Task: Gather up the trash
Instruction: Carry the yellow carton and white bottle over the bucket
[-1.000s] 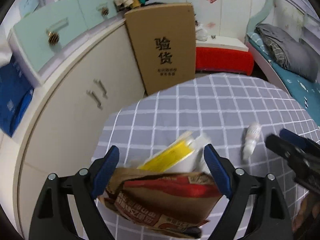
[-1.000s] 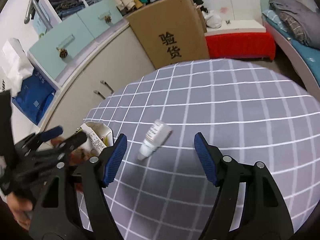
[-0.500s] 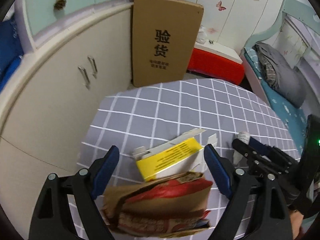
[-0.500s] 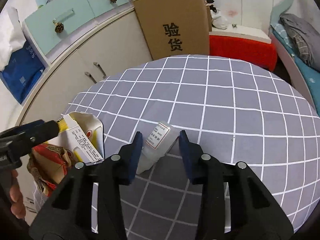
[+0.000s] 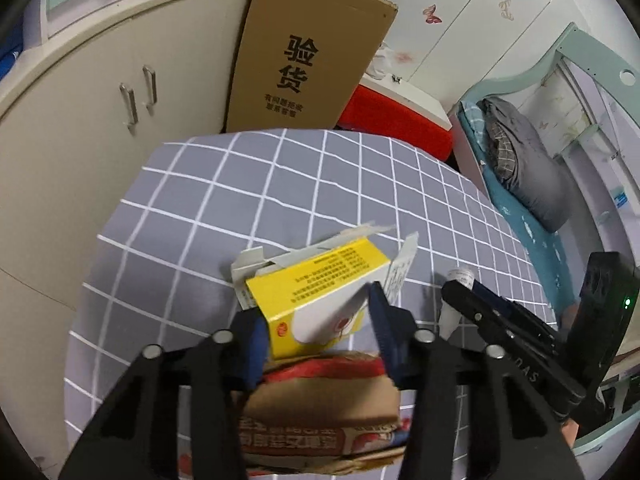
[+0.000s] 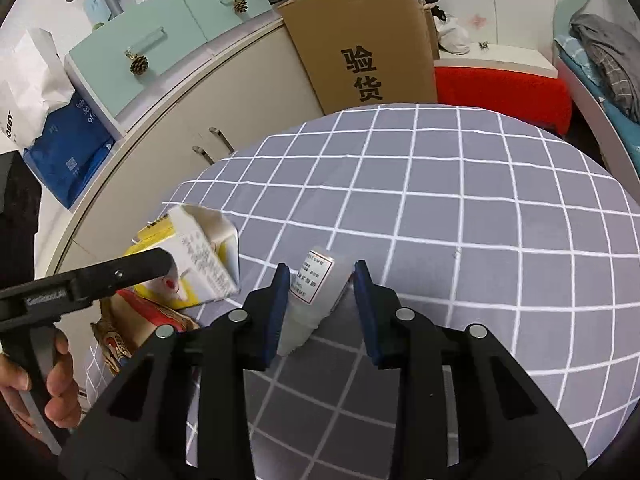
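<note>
— On the checked table (image 5: 248,200), what has been secured?
— The yellow carton (image 5: 316,288) is clamped by the left claw (image 5: 316,322), just closed on it; the small bottle (image 6: 316,280) is gripped by the right claw (image 6: 320,300).
— What is outstanding?
— The brown wrapper (image 5: 320,412) is not yet collected.

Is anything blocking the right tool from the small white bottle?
No. The white bottle already lies between the right tool pads on the checked tablecloth; the yellow box sits clear, beside it.
</note>
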### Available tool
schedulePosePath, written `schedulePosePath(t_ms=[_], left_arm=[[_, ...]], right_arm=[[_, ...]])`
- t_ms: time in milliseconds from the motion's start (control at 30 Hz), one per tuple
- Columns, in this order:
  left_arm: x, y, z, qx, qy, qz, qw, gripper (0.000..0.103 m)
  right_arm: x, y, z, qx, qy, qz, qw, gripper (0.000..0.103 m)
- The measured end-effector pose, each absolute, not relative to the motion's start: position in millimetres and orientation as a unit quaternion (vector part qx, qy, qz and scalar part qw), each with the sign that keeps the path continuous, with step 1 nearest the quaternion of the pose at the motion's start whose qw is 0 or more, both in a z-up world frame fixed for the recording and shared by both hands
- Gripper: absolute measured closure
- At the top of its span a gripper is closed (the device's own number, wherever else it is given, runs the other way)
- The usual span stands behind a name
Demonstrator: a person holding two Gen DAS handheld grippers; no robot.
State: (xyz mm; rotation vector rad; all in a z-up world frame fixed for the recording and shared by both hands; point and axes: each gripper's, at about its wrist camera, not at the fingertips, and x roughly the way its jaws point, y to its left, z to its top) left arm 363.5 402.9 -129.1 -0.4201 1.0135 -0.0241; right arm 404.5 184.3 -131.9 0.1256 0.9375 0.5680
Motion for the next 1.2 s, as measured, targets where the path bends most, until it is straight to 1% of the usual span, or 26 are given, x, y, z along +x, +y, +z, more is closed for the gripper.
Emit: schedulePosePath(t_ms=[100, 167, 200, 267, 300, 333, 533, 667, 967, 1200], left_arm=[[364.0, 398.6, -132.7, -0.204, 0.484, -0.029, 0.851, 0.062], [364.6, 393.9, -136.8, -0.213, 0.484, -0.041, 0.848, 0.068], [365.4, 391.2, -138.5, -0.213, 0.485, -0.044, 0.847, 0.082], [365.1, 387.3, -139.6, -0.222, 0.478, -0.051, 0.848, 0.088], [364.3, 384.1, -137.6, -0.223, 0.471, -0.058, 0.851, 0.095], [362.8, 378.6, -132.1, -0.222, 0.460, -0.066, 0.857, 0.100], [348.4, 334.6, -94.3, -0.172, 0.407, -0.081, 0.894, 0.100], [338.4, 295.1, -80.3, -0.152, 0.395, -0.099, 0.900, 0.100], [320.4, 186.3, -84.3, -0.114, 0.418, -0.151, 0.888, 0.100], [306.0, 88.5, -87.5, -0.073, 0.436, -0.187, 0.877, 0.100]], right_arm=[[403.2, 178.1, -131.7, 0.064, 0.444, 0.271, 0.851, 0.070], [402.6, 175.5, -130.8, 0.068, 0.442, 0.271, 0.852, 0.070], [402.2, 174.6, -130.4, 0.069, 0.441, 0.270, 0.853, 0.070], [400.6, 171.6, -128.4, 0.072, 0.436, 0.270, 0.856, 0.070], [399.4, 170.1, -127.4, 0.075, 0.434, 0.270, 0.856, 0.070], [397.5, 166.7, -125.4, 0.080, 0.431, 0.272, 0.856, 0.070], [382.9, 136.8, -112.6, 0.099, 0.415, 0.277, 0.861, 0.070], [369.0, 104.0, -101.2, 0.115, 0.403, 0.273, 0.866, 0.070], [328.8, 7.8, -77.6, 0.155, 0.371, 0.248, 0.881, 0.070], [289.9, -86.9, -76.0, 0.195, 0.350, 0.212, 0.892, 0.070]])
